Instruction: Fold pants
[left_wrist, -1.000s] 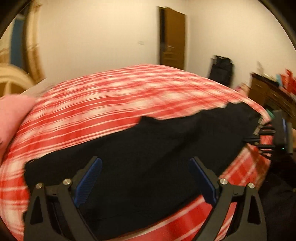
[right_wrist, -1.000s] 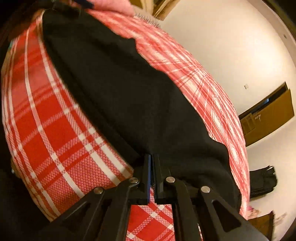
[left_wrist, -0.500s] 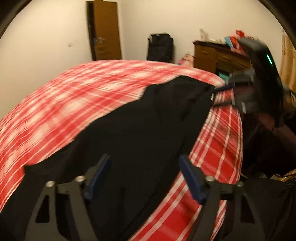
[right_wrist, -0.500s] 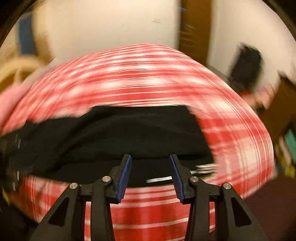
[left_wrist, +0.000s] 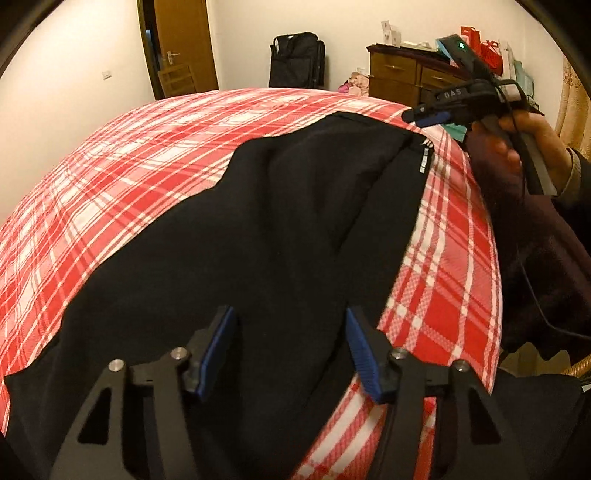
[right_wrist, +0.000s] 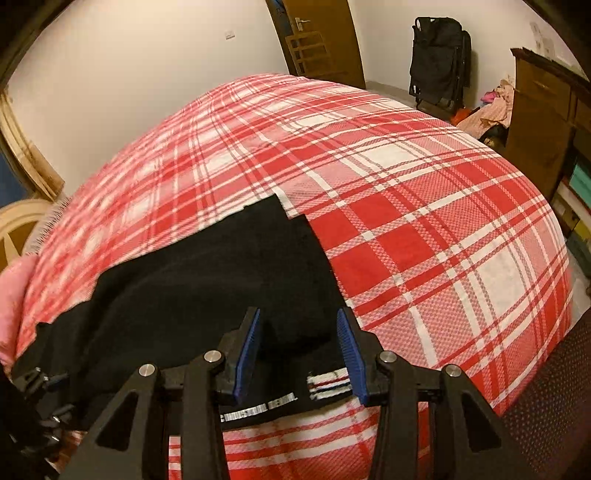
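The pants (left_wrist: 258, 240) are cut off by the left wrist view's lower edge, and the bed (right_wrist: 424, 206) beneath them is hidden. Items on the dresser (left_wrist: 402, 79) are too small to be identified.

You have a red-and-white plaid bedspread (right_wrist: 424, 206) covering the whole bed. Behind it a brown wooden door (left_wrist: 184, 44) stands in the pale wall, with a white switch plate (left_wrist: 106, 75) to its left. A black folded bag or chair (right_wrist: 439, 59) (hard to tell which) leans against the far wall. To its right sits a dark wooden dresser (left_wrist: 402, 75) topped with red boxes (left_wrist: 484, 48), and a heap of pink clothes (right_wrist: 495, 107) lies on the floor between them. A pink pillow (right_wrist: 13, 295) shows at your left edge.
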